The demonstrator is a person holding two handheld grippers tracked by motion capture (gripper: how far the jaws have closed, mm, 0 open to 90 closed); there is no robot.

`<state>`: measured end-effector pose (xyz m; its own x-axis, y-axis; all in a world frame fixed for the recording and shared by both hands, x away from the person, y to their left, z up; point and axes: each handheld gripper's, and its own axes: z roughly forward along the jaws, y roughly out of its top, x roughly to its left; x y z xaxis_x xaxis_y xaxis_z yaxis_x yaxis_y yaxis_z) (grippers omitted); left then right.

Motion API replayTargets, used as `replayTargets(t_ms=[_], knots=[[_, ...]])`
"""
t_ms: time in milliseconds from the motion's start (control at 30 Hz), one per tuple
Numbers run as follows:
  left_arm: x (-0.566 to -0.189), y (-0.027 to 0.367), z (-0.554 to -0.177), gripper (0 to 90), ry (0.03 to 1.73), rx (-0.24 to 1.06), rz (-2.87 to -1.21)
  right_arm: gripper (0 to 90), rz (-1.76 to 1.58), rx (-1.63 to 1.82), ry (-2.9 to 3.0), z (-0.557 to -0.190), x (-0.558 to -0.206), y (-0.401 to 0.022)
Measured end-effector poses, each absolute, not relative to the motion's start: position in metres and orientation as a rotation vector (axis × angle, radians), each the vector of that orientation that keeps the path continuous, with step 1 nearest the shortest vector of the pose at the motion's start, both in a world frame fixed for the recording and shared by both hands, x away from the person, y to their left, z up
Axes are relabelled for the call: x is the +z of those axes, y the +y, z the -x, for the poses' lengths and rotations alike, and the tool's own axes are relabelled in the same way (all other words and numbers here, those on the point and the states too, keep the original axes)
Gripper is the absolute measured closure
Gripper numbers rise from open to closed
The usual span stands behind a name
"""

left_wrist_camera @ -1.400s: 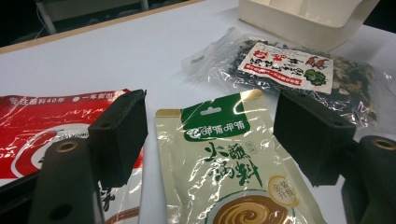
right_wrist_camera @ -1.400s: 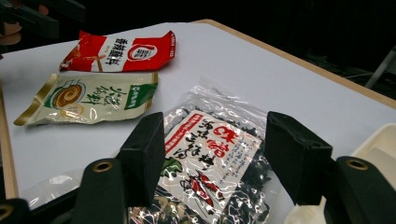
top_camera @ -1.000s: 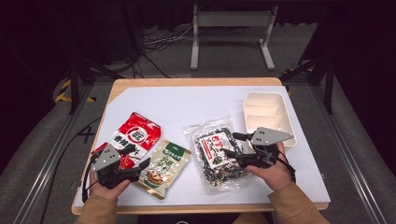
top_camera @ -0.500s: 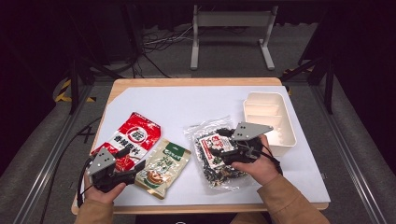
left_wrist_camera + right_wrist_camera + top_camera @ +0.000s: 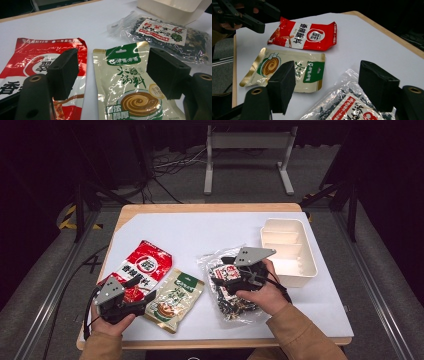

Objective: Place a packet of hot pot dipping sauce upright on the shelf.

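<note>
Seen from above: three snack packets and a tray on a white-topped wooden surface (image 5: 200, 227). At near left, a glossy red-and-white foil packet with printed characters (image 5: 142, 270), lying flat; just beside it and overlapping its lower edge, a gold-and-green pouch showing a brown swirl (image 5: 172, 300). Right of centre, a clear crinkled plastic bag of dark dried pieces with a red-and-white label (image 5: 225, 287), flat on the sheet, close to a cream rectangular plastic tray with inner dividers (image 5: 290, 250) at the far right. Left claw (image 5: 145, 292), gripped in the left hand (image 5: 110, 320), held low over the near ends of the red packet and the gold pouch, jaws wide apart with nothing between them; from its own camera, one black pad over the red foil (image 5: 50, 57), the other over the gold pouch (image 5: 130, 82). Right claw (image 5: 220, 275), gripped in the right hand (image 5: 265, 295), poised over the clear bag, jaws likewise spread wide and empty, the bag's label (image 5: 352, 110) visible between them; whether touching the plastic, impossible to tell.
</note>
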<state>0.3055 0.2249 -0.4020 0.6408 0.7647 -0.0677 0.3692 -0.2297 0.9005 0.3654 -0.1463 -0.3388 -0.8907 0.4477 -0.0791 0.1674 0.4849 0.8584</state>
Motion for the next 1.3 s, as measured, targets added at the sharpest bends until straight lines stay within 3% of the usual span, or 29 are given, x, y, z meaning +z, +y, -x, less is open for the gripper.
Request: replayTargets(t_ms=[1300], knots=[[-0.406,0.226,-0.309,26.4,0.936,0.470,-1.864,34.6,-0.765,1.158,2.723,-0.415,-0.386,-0.084]])
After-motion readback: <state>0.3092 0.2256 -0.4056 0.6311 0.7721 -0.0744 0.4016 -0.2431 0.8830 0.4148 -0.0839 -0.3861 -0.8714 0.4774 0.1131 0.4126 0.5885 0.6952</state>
